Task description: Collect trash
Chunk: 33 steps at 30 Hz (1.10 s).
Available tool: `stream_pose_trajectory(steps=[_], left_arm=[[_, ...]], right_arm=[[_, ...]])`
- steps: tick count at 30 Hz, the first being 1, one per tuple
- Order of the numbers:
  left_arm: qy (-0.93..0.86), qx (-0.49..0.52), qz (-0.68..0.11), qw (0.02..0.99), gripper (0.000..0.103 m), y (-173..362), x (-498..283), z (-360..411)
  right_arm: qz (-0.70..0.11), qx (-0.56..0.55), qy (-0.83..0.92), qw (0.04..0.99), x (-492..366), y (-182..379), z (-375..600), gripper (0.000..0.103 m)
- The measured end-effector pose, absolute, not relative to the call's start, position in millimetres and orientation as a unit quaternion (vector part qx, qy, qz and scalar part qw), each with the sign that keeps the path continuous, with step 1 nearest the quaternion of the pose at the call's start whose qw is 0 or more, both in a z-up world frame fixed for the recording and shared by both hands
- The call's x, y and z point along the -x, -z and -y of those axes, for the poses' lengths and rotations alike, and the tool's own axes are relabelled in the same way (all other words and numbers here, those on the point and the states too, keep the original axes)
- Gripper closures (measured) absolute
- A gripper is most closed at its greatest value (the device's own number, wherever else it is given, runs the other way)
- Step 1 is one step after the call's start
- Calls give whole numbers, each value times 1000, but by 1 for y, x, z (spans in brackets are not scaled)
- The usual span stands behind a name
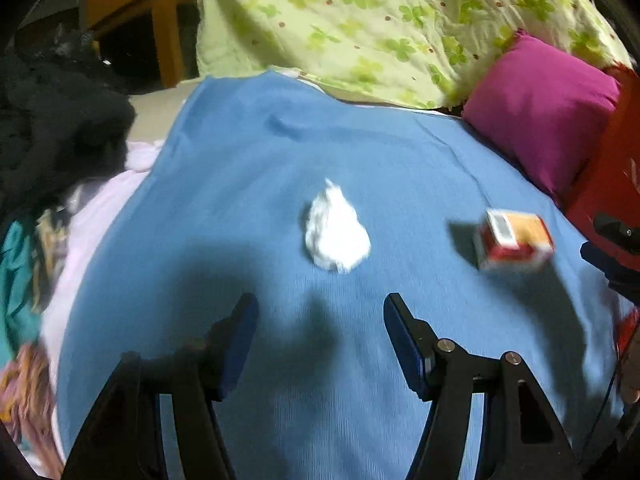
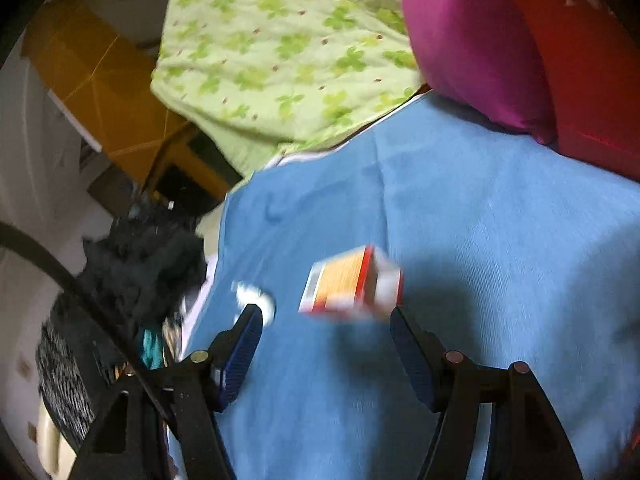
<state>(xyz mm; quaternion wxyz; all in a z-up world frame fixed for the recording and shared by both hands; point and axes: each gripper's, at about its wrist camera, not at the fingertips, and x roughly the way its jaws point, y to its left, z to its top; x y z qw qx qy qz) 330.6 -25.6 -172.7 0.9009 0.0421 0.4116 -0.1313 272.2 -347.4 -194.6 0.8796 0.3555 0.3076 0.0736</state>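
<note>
Dark clothing (image 1: 60, 132): a fuzzy black heap lay at 9 o'clock off the cloth's edge, its shape hard to make out.
Blue cloth (image 1: 240, 168): a finely ribbed, lightly creased sheet covered the bed.
Left gripper (image 1: 320, 304): the jaws stood released and held nothing, hovering over the cloth with their shadow beneath.
Tissue (image 1: 336, 232): a crumpled white wad with a pointed top lay on the cloth at 12 o'clock from the left gripper, apart from it.
Quilt (image 1: 380, 24): soft, pale green with a clover print, it was bunched at the far edge.
Box (image 2: 352, 284): a small rectangular carton, orange, red and white and blurred, lay on the cloth at 12 o'clock just beyond the right gripper (image 2: 326, 316).
Right gripper: its jaws were parted and empty; the left one hid part of the tissue.
Pillow (image 1: 544, 120): plump magenta fabric sat at 2 o'clock.
Red item (image 1: 608, 168): cut off by the frame, it could not be identified.
</note>
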Motion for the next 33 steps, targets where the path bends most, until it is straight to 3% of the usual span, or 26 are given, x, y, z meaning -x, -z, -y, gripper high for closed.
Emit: stream_pose_trajectory(steps=[5, 9, 15, 16, 17, 23, 24, 25, 26, 33], left_arm=[[160, -45, -438, 884, 35, 192, -380, 37], [181, -71, -447, 873, 35, 206, -403, 49], [218, -58, -467, 855, 35, 221, -418, 51], [223, -52, -472, 851, 43, 223, -419, 50], [225, -47, -479, 847, 58, 227, -420, 48], [211, -49, -482, 849, 66, 222, -410, 46], [208, -46, -483, 849, 66, 220, -406, 46], [206, -41, -483, 850, 66, 216, -401, 44], [202, -39, -482, 852, 66, 212, -395, 42], [144, -87, -446, 879, 66, 168, -322, 42]], right_arm=[[-287, -381, -92, 874, -323, 208, 368, 26], [-315, -388, -142, 854, -359, 226, 372, 24], [-363, -277, -209, 865, -355, 226, 330, 24], [-370, -238, -210, 873, -351, 222, 318, 23], [-374, -209, -205, 880, -347, 220, 311, 23], [-389, -74, -153, 906, -327, 221, 267, 23], [-395, -64, -142, 905, -327, 222, 262, 24], [-402, -55, -131, 904, -327, 225, 257, 45], [-408, -53, -122, 903, -326, 226, 255, 49], [-388, -122, -105, 907, -280, 198, 261, 49]])
